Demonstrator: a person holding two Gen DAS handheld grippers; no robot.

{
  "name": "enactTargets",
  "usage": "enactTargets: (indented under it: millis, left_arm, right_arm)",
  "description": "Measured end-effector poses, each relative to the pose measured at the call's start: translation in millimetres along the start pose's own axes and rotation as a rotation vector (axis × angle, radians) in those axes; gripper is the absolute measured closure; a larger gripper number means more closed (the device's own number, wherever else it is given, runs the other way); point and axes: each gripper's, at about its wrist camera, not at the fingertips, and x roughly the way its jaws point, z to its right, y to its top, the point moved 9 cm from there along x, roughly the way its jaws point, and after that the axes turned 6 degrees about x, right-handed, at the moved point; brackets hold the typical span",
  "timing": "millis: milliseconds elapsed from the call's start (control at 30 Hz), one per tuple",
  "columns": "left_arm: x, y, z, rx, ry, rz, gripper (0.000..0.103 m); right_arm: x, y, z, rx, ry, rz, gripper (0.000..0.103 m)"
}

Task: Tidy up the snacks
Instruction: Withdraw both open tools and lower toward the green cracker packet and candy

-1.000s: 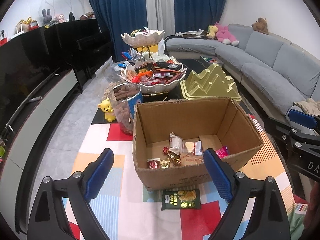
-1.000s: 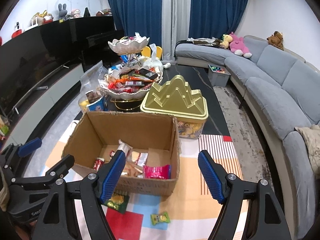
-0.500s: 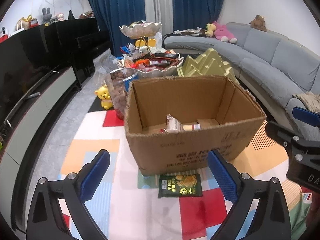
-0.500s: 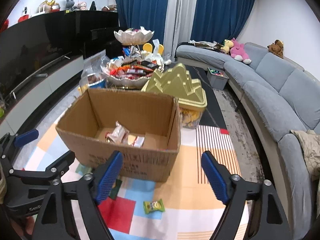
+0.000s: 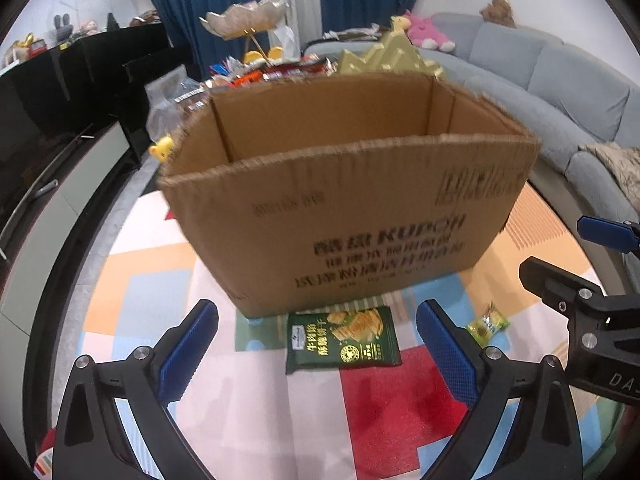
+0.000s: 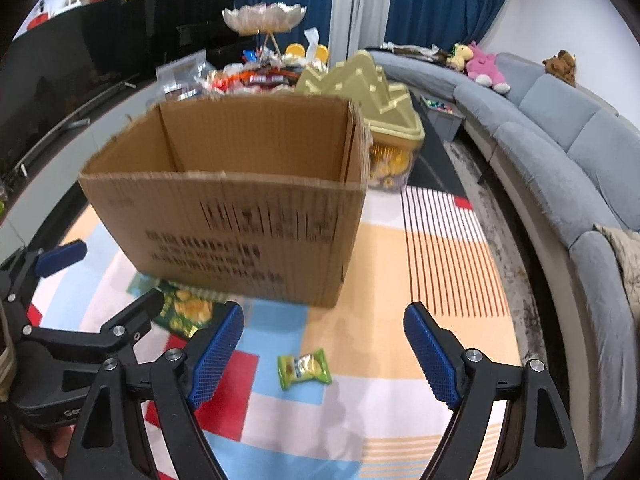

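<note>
Ahead of both tools stands the open cardboard box [image 5: 352, 216] on the patterned mat [image 5: 392, 400]; from these low angles only its bare inner walls show, so what lies inside cannot be told. Behind it, a two-tier dish stand [image 6: 256, 68] carries a heap of wrapped snacks in its lower bowl, and a gold mountain-shaped lid [image 6: 360, 92] tops a clear tub of yellow treats. The left tool [image 5: 316, 344] is spread wide and holds nothing; a dark green cracker packet [image 5: 344, 340] lies flat on the mat between its fingers, just in front of the box. The right tool [image 6: 324, 352] is equally wide and empty, with a small green candy [image 6: 304, 368] on the mat between its fingers. Only the left view shows the packet whole; the right view catches just its corner, half hidden by the left tool's frame. A grey sofa [image 6: 560, 128] curves off to the right.
</note>
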Motion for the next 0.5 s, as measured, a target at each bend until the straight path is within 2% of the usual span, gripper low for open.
enactTargets:
  millis: [500]
  left_arm:
    - [35.4, -22.5, 10.8, 0.002, -0.022, -0.074, 0.002]
  right_arm:
    - [35.4, -40.0, 3.2, -0.033, 0.000, -0.105, 0.020]
